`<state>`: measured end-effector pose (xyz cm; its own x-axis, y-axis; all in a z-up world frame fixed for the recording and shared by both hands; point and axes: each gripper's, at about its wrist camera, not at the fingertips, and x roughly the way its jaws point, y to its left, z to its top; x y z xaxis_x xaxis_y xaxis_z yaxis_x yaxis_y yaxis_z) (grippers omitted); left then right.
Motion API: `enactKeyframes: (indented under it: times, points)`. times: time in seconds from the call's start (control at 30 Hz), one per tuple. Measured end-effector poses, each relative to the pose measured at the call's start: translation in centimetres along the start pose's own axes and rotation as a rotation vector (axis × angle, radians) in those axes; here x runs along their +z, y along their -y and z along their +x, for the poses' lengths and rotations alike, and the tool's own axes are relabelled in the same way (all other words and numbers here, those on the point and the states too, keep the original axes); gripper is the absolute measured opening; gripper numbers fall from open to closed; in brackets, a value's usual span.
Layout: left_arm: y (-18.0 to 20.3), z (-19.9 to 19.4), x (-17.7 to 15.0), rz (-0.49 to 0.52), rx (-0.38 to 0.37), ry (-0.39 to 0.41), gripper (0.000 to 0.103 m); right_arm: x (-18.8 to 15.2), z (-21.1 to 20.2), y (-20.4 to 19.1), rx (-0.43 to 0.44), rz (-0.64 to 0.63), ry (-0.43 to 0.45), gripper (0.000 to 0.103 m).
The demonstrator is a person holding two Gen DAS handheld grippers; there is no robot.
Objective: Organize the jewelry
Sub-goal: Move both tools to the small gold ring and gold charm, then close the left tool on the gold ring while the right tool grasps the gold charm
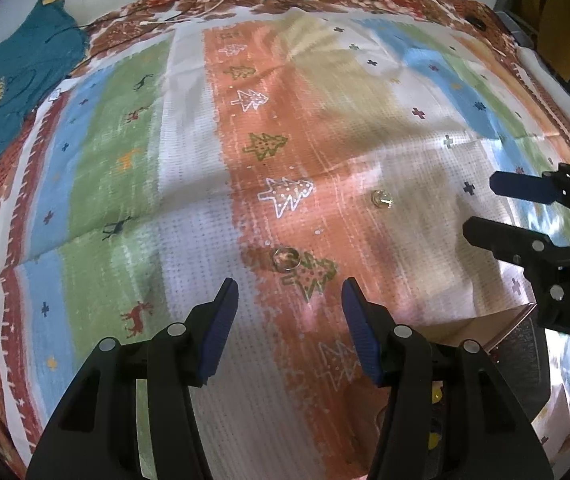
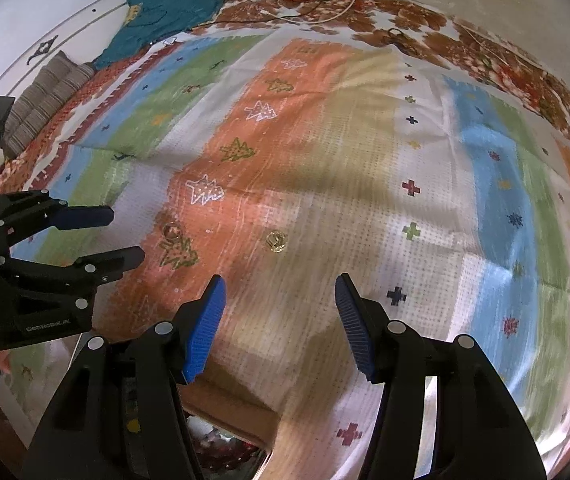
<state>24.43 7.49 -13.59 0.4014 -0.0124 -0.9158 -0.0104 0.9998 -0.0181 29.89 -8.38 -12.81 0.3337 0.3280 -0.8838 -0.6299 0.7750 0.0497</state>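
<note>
Silver metal, thin and hard: the plain ring [image 1: 285, 259] lies flat on the orange stripe of the patterned cloth [image 1: 189, 168], touching the top of a green tree print, at about 12 o'clock just ahead of the left tool [image 1: 291, 330]. A 2nd ring [image 1: 381, 199], gold-toned with a raised ornate top [image 2: 276, 241], rests further out at about 1 o'clock from that tool; in the right wrist view it sits at about 12 o'clock ahead of the right tool [image 2: 281, 326].

Both rings are likely very light, rigid and slick, so they will probably skid or flip if a pad nudges them sideways. The soft cloth should give a little, which may let a pad tip slide under an edge. My judgement: pinch each ring across its outer band, pads on opposite sides, coming down steeply; on the ornate one, avoid clamping the raised top, which looks the more delicate part.

Each tool stands about half open with nothing between its blue pads, hovering above the cloth and apart from the rings. A cardboard box [image 2: 225, 404] shows at 6 o'clock beneath the right tool, possibly where the jewelry goes.
</note>
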Motion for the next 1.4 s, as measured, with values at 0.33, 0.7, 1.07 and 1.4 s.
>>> enactKeyframes:
  times: [0.33,0.7,1.07,1.4]
  points:
    - [-0.4,1.2,0.7,0.024,-0.036,-0.001,0.054,0.9,1.8,0.5,0.033,-0.051,-0.043,0.057]
    - [-1.1,3.7,1.1,0.046,-0.035,-0.047,0.054,1.8,4.3,0.3,0.074,-0.103,-0.084,0.057]
    - [-0.7,5.3,1.4,0.086,-0.036,-0.060,0.048,2.8,6.6,0.4,0.089,-0.128,-0.104,0.056]
    - [-0.5,5.9,1.5,0.114,-0.027,-0.029,0.041,3.2,8.4,-0.1,0.080,-0.142,-0.124,0.052]
